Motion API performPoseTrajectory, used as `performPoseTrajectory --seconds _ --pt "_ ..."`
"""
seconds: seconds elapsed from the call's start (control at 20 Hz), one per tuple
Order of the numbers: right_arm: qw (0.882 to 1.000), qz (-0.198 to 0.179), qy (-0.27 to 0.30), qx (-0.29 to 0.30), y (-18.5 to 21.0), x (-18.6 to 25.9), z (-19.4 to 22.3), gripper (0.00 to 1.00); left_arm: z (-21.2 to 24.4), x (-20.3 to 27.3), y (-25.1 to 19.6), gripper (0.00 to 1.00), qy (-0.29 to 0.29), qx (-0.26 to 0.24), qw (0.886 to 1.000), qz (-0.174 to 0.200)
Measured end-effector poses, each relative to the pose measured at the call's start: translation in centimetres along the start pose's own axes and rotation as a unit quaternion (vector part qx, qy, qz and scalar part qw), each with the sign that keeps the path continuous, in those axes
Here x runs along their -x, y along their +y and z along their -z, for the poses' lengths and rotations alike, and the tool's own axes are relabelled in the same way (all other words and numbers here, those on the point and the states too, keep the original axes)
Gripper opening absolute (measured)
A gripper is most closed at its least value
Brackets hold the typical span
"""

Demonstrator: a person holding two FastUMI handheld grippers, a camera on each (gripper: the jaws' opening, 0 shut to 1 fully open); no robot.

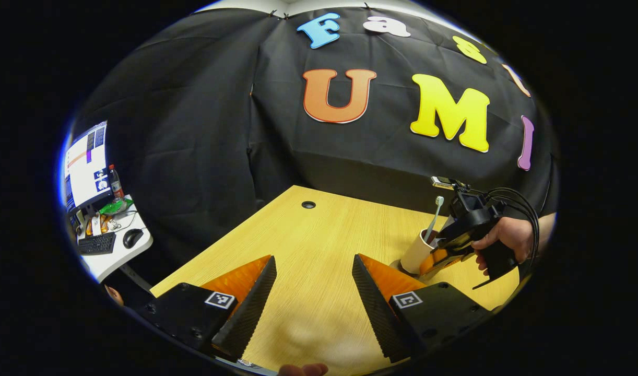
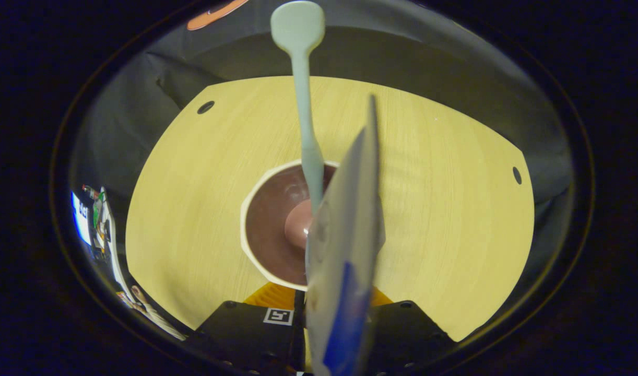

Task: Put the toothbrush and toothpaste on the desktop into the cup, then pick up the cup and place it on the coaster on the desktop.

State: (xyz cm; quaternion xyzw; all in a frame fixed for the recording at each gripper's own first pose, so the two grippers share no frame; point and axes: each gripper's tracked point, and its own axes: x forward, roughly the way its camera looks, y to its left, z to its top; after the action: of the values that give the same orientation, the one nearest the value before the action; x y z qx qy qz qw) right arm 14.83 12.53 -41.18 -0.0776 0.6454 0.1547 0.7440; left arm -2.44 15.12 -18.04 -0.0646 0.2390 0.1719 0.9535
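I have the toothpaste (image 2: 345,250) pinched flat between the fingers of my right hand-held gripper (image 2: 333,308), and I hold it right over the mouth of the cup (image 2: 256,209), its far end tipped past the rim. The toothbrush (image 2: 303,104) already stands in the cup, head up, leaning on the rim. So by my reckoning the first half of the task is nearly through: brush in, tube on its way in.

In the left gripper view my right hand (image 1: 507,240) grips that tool beside the cup (image 1: 417,251), with the toothbrush (image 1: 434,216) poking up out of it. The cup stands on the bench (image 1: 308,250) towards its right side. My left hand-held gripper (image 1: 314,284) hovers over bare wood, fingers spread wide, with nothing between them.

The next move, as I judge it, is to lower the tube deeper beside the brush handle and then let go, taking care not to knock the brush or tip the cup. After that the cup must be gripped and carried to the coaster; something orange shows at the foot of the cup, but I cannot tell whether that is the coaster or part of my tool.

Count: one cup, one toothbrush, one tube of toothpaste, two hand-held grippers.
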Motion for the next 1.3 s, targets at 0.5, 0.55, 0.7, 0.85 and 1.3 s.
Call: performPoseTrajectory --seconds 0.5,0.55,0.7,0.85,1.3 --pt "1.0 0.011 0.012 -0.014 0.3 1.4 0.5 0.67 0.2 1.1 0.4 0.94 0.004 -0.001 1.0 0.004" --pt "1.0 0.008 0.011 -0.018 0.5 1.7 0.6 0.83 0.1 1.1 0.3 0.94 0.003 -0.002 1.0 0.007" --pt "0.999 0.006 0.009 -0.036 0.2 2.6 1.5 0.83 -0.3 1.3 -0.4 0.93 -0.003 -0.01 1.0 0.017" --pt "0.999 0.003 0.0 -0.053 -0.3 3.7 2.6 0.83 -0.7 1.5 -1.5 0.93 -0.011 -0.021 0.999 0.034" --pt "0.988 0.029 -0.102 -0.109 -5.7 12.2 6.1 0.83 -2.3 2.8 -8.9 0.93 -0.029 -0.054 0.99 0.126"
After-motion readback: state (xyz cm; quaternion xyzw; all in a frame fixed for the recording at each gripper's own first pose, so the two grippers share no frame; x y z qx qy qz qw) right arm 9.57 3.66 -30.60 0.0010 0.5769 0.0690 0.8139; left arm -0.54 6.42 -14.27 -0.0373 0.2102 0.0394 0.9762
